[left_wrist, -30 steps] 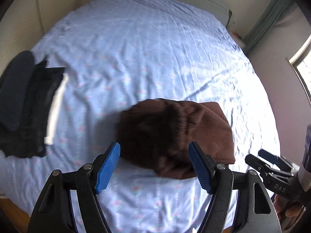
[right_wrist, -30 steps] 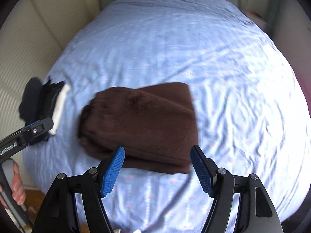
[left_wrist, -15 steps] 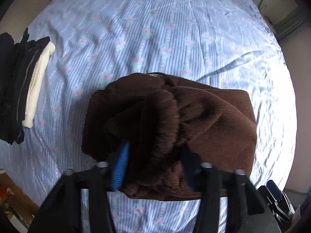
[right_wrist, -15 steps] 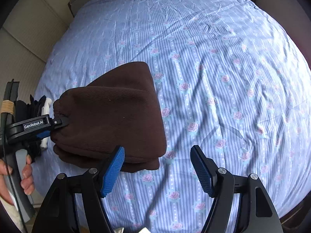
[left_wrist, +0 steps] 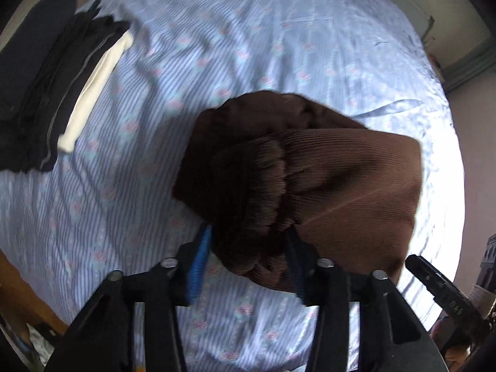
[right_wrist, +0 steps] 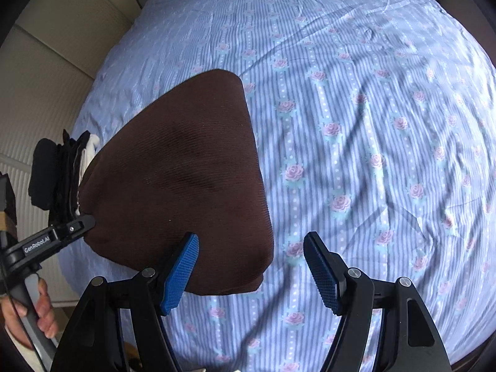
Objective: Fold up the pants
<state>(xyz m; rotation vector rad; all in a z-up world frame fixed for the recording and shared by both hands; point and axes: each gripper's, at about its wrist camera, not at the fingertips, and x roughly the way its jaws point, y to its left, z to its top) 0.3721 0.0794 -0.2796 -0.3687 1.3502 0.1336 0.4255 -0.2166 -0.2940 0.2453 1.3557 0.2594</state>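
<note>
The folded brown pants are a thick ribbed bundle held up over the blue striped floral bed sheet. My left gripper is shut on the bundle's gathered waistband end. In the right wrist view the pants hang lifted at the left, with the left gripper clamped on their left edge. My right gripper is open and empty, its left finger just in front of the bundle's near corner.
A stack of folded dark clothes with a white layer lies at the bed's left edge; it also shows in the right wrist view. A headboard and wall stand beyond the bed. The sheet stretches to the right.
My left gripper closed on the pants' waistband end and lifted the bundle off the sheet, carrying it left toward the dark stack. The right gripper stayed open.
</note>
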